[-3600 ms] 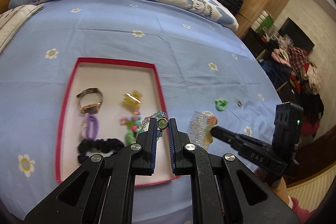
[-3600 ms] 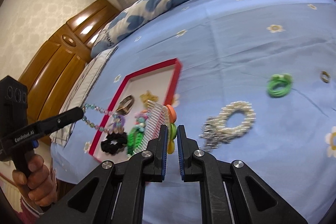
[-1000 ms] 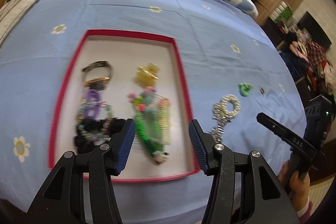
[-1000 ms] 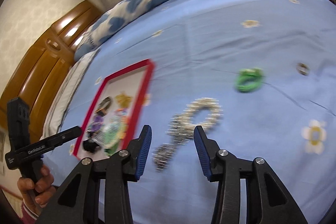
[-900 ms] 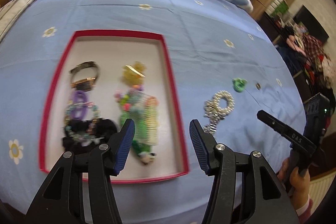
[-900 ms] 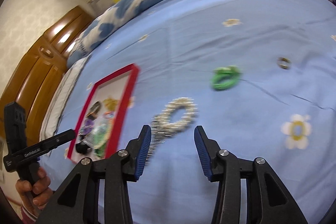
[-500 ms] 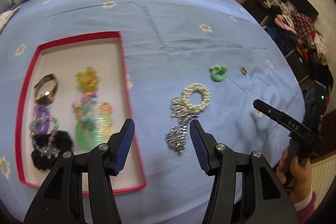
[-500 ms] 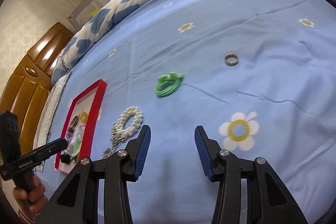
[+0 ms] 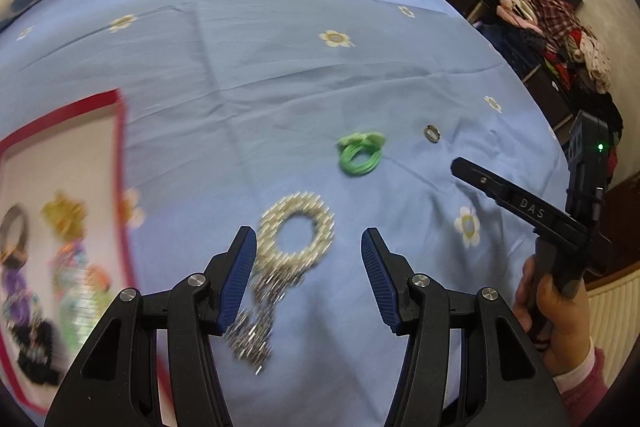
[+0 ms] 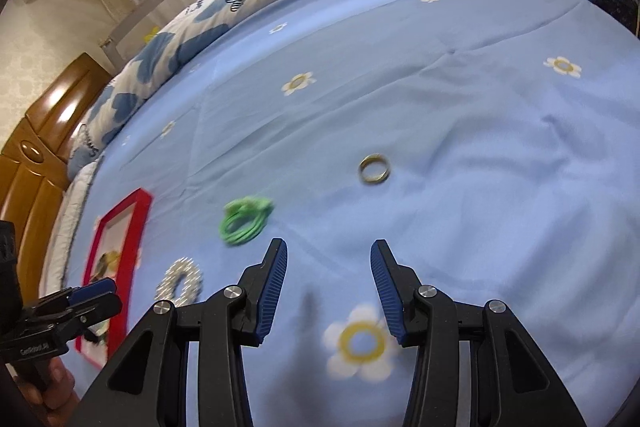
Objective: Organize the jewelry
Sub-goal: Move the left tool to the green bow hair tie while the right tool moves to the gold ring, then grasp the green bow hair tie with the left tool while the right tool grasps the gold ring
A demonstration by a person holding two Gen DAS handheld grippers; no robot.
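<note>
Pearl bracelet [image 9: 294, 235] on the blue bedsheet [image 9: 280, 67], under the left gripper [image 9: 308, 279], jaws apart, empty. Green hair tie [image 10: 244, 219] at ten o'clock of the right gripper [image 10: 330, 291], ring [image 10: 374, 167] at twelve; jaws apart, empty.

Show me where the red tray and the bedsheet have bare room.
Inside the red-rimmed tray, the far end is bare; its near half is crowded. The blue floral bedsheet lies bare beyond the small gold ring and green hair tie.
</note>
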